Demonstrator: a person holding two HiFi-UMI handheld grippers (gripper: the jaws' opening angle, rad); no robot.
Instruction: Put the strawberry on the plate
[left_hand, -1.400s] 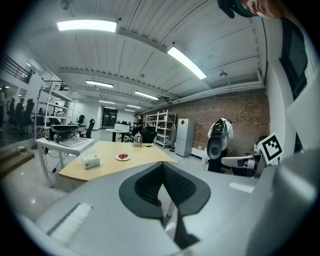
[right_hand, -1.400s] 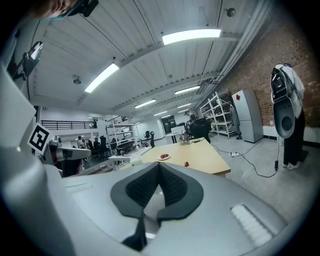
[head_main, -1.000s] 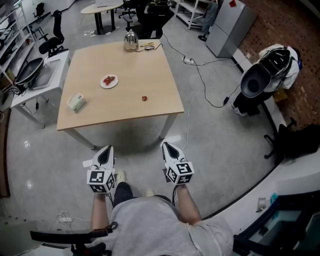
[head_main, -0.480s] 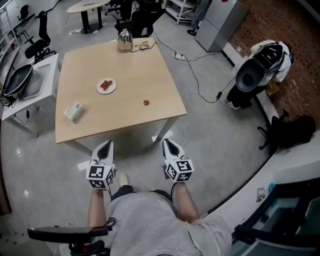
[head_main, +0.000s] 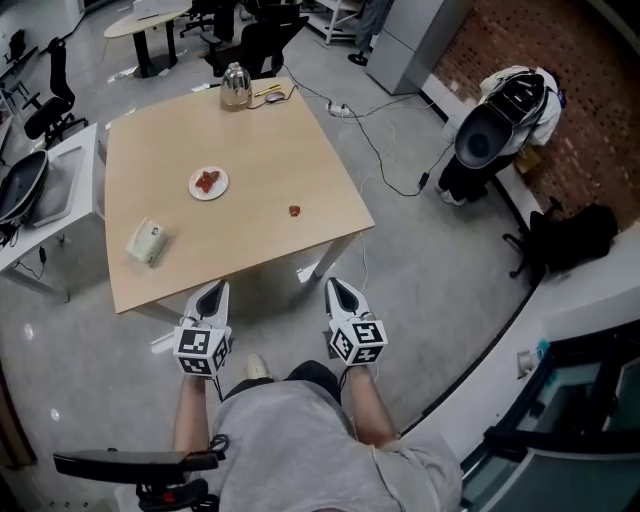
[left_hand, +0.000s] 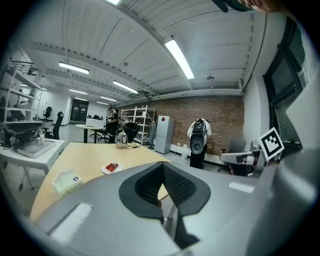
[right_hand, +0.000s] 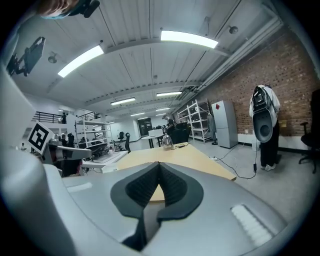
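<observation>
A small red strawberry (head_main: 294, 211) lies alone on the wooden table (head_main: 260, 130), right of centre. A white plate (head_main: 208, 183) holding red strawberries sits further back and to the left; the same plate (left_hand: 111, 168) shows in the left gripper view. My left gripper (head_main: 212, 293) and right gripper (head_main: 336, 290) hang side by side in front of the table's near edge, off the table. Both are shut with nothing between the jaws. The left gripper (left_hand: 162, 165) and the right gripper (right_hand: 159, 163) each show meeting tips in their own views.
A pale green box (head_main: 147, 242) lies near the table's left front. A metal kettle (head_main: 235, 86) stands at the far edge. Cables (head_main: 385, 160) run over the floor on the right, near a robot-like stand (head_main: 495, 125). Office chairs (head_main: 52, 95) and a side table are on the left.
The head view has shifted, so the table sits slightly lower and nearer in the picture. Both grippers stay shut in the same place before the body.
</observation>
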